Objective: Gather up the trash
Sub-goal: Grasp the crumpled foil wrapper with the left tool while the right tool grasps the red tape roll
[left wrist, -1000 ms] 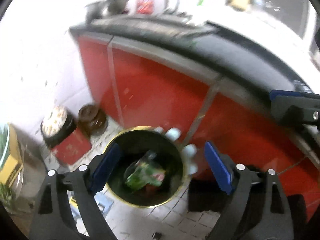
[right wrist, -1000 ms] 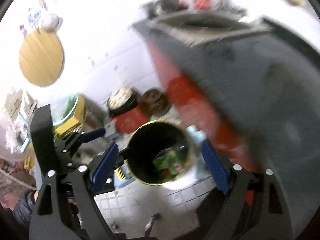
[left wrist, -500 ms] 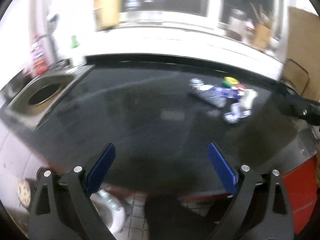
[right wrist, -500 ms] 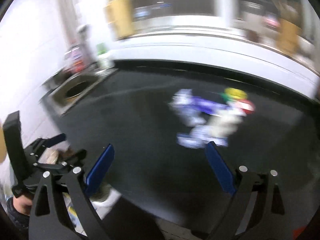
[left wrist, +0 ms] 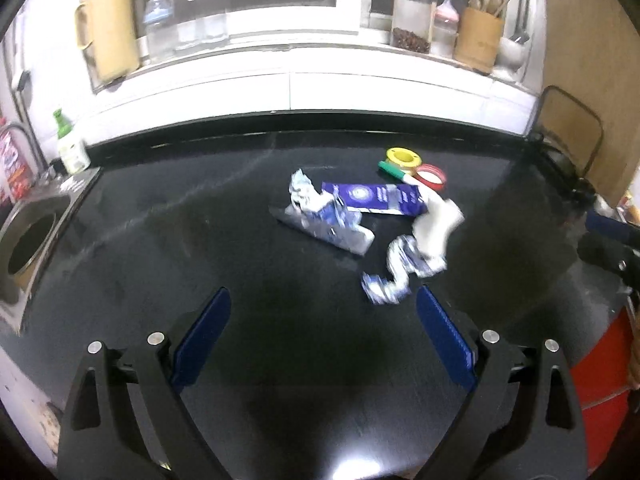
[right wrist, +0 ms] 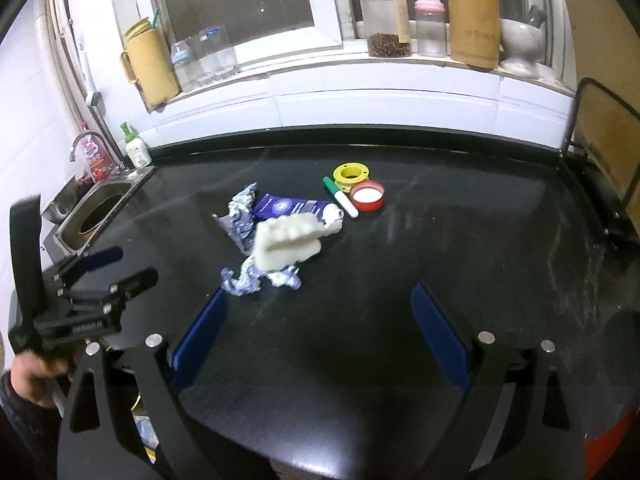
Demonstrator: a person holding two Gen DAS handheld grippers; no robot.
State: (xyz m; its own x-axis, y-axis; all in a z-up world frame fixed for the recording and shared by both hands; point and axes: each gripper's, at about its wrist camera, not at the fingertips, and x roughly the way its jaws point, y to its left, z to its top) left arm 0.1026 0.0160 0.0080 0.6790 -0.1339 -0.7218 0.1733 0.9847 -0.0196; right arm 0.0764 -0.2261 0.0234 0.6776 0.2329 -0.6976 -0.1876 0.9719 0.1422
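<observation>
Trash point(left wrist: 362, 216) lies ahead of both grippers point(left wrist: 322, 324) point(right wrist: 318, 320), hovering level, jaws apart

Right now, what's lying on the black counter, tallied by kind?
Crumpled wrappers: 2 that I can separate
Flat blue packet: 1
White foam piece: 1
Green marker: 1
Rings: 2, yellow ring and red ring
Total: 7
</observation>
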